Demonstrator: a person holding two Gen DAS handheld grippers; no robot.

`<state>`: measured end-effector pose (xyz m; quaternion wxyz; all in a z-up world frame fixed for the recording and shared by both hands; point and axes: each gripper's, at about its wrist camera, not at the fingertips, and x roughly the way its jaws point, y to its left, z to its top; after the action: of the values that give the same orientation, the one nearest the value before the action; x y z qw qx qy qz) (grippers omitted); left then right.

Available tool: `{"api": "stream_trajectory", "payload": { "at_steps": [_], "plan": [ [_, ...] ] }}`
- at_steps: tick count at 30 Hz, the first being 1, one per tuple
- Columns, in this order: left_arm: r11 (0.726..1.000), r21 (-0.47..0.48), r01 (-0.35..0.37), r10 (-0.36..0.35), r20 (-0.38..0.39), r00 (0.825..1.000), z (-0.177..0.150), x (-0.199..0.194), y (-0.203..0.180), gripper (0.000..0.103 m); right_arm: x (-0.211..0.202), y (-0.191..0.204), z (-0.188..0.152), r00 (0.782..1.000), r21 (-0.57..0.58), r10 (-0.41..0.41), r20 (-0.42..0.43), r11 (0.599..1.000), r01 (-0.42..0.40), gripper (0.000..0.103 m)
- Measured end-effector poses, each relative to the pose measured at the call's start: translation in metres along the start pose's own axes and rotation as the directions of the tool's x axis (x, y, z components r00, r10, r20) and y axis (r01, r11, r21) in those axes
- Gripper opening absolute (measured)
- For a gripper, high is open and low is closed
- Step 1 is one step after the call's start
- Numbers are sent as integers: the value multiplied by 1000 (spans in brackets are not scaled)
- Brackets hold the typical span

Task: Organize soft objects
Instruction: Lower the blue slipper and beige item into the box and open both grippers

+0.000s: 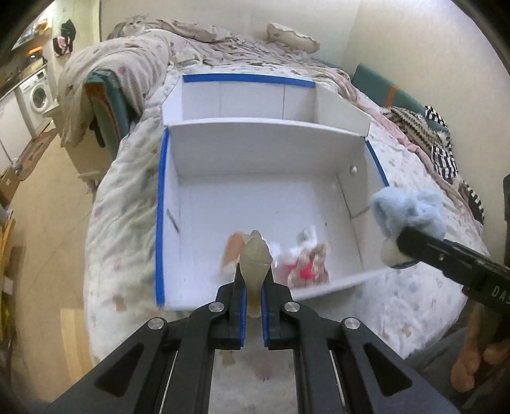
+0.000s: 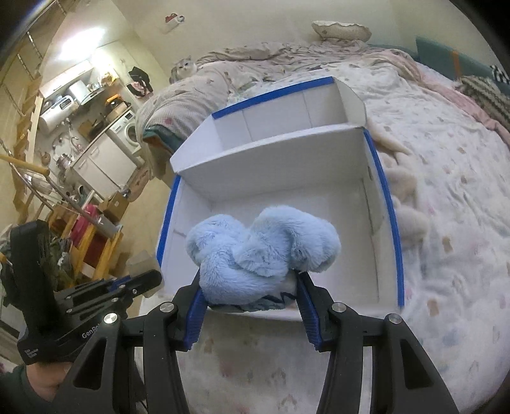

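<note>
A white box with blue taped edges (image 1: 161,216) lies on the bed; it also shows in the right wrist view (image 2: 393,223). My left gripper (image 1: 253,286) is shut on a beige soft toy (image 1: 255,254) above the box's near edge. A blurred small doll with red (image 1: 307,262) and an orange-white piece (image 1: 232,250) are over the box floor. My right gripper (image 2: 250,286) is shut on a fluffy light-blue plush (image 2: 261,251) over the box's near compartment. The plush also shows at the right in the left wrist view (image 1: 408,213).
A cat (image 1: 134,24) sits on the rumpled quilt at the bed's far end. Striped and knitted clothes (image 1: 440,140) lie along the right wall. A washing machine (image 1: 36,94) and clutter stand left of the bed. The box's far compartment (image 1: 248,102) holds nothing visible.
</note>
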<state>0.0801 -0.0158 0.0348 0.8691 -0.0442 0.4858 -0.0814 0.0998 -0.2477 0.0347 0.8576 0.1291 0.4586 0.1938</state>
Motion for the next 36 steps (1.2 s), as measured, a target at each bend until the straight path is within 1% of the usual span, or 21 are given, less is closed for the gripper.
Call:
{"api": "stream_trajectory", "payload": {
  "at_steps": [5,7,8,10,12,14,15,18,20,22,25,29,30,32,34,36],
  "plan": [
    [1000,22,16,-15,-37,999,20,30,-4,7,37,-9,17,998,31,17,-64,999,-15,55],
    [998,31,46,-44,-57,997,25,46,-6,7,55,-15,17,995,44,16,-98,999,-12,55],
    [997,37,62,-59,-67,996,25,55,-7,7,62,-18,15,994,50,11,-109,999,-5,55],
    [997,51,59,-54,-81,995,22,72,-8,7,80,-26,9,989,59,-5,-145,998,14,55],
    [996,50,80,-74,-105,992,16,88,-8,7,98,-31,1,981,51,-32,-190,998,43,55],
    [996,51,71,-65,-119,991,10,102,-7,7,110,-33,-2,974,48,-42,-222,997,54,54],
    [997,55,59,-52,-124,991,9,107,-7,7,114,-34,-3,973,48,-35,-229,998,48,55],
    [996,47,70,-63,-141,988,11,117,-6,8,121,-33,-6,969,40,-27,-246,998,38,56],
    [997,30,73,-68,-149,987,13,120,-5,8,123,-33,-7,966,52,1,-258,999,13,56],
    [997,16,79,-76,-166,983,13,126,-6,8,126,-32,-6,963,68,44,-266,997,-27,57],
    [997,27,78,-72,-182,981,12,129,-14,8,131,-30,-8,953,83,86,-290,994,-65,58],
    [997,41,72,-64,-175,982,10,129,-21,9,131,-31,-7,954,89,67,-291,995,-43,63],
    [997,40,70,-62,-176,982,10,129,-22,12,130,-32,-7,957,91,64,-284,995,-40,64],
    [997,33,66,-59,-182,982,8,131,-18,12,127,-33,-6,960,89,60,-273,995,-37,66],
    [998,25,59,-54,-185,981,7,132,-16,17,128,-33,-4,961,98,64,-270,994,-39,68],
    [999,22,48,-44,-183,982,7,132,-14,26,128,-34,-5,961,110,64,-270,993,-35,68]
  ]
}}
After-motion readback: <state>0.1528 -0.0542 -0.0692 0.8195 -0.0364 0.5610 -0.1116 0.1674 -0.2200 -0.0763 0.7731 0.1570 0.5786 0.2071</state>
